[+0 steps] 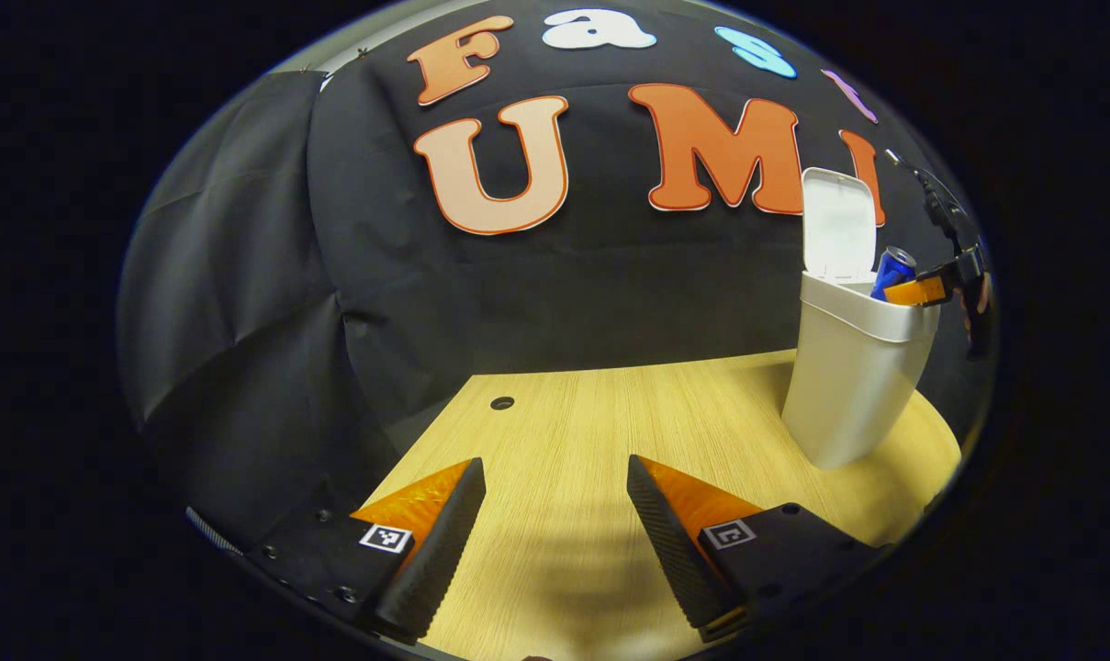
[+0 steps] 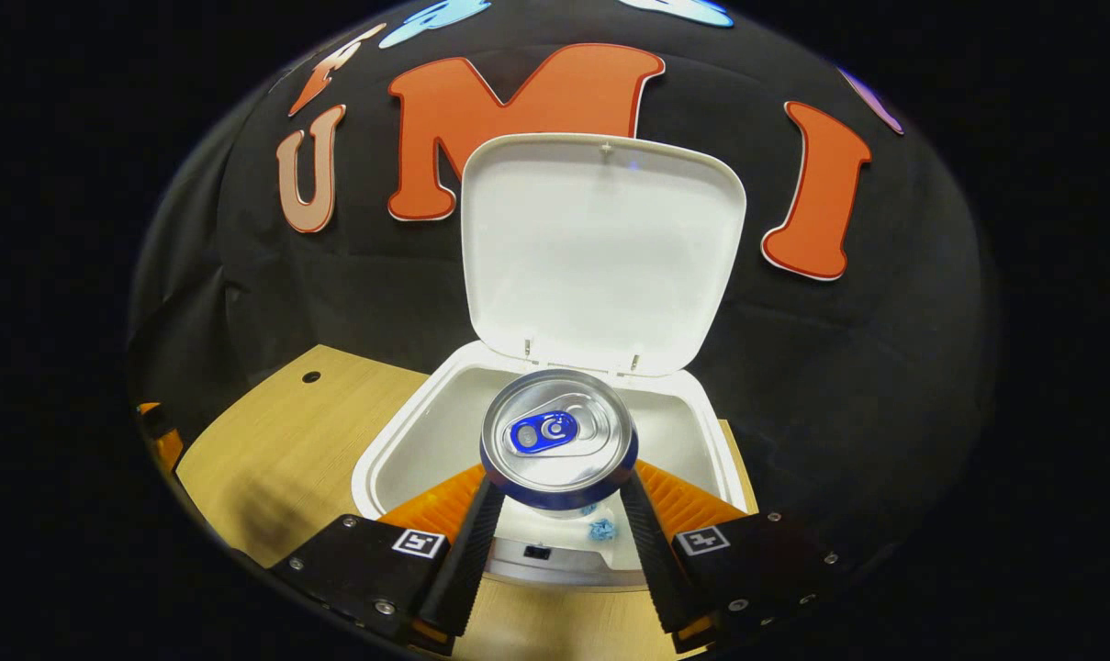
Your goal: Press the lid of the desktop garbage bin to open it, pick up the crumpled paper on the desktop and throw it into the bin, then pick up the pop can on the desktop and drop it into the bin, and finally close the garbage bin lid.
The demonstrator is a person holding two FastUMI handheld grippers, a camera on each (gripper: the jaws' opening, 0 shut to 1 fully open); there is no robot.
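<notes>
1. Pop can [image 2: 559, 441] sits clamped between both fingers of the right tongs [image 2: 555, 523], upright, its top facing the camera, directly above the open mouth of the garbage bin [image 2: 398, 450].
2. The lid [image 2: 602, 248] stands raised at the bin's back edge.
3. A bit of blue crumpled paper [image 2: 600, 529] lies inside the bin, below the can.
4. The left tongs [image 1: 555, 537] hang apart, empty, over the wooden bench [image 1: 610, 413]; the bin stands near the bench's far right edge.
</notes>
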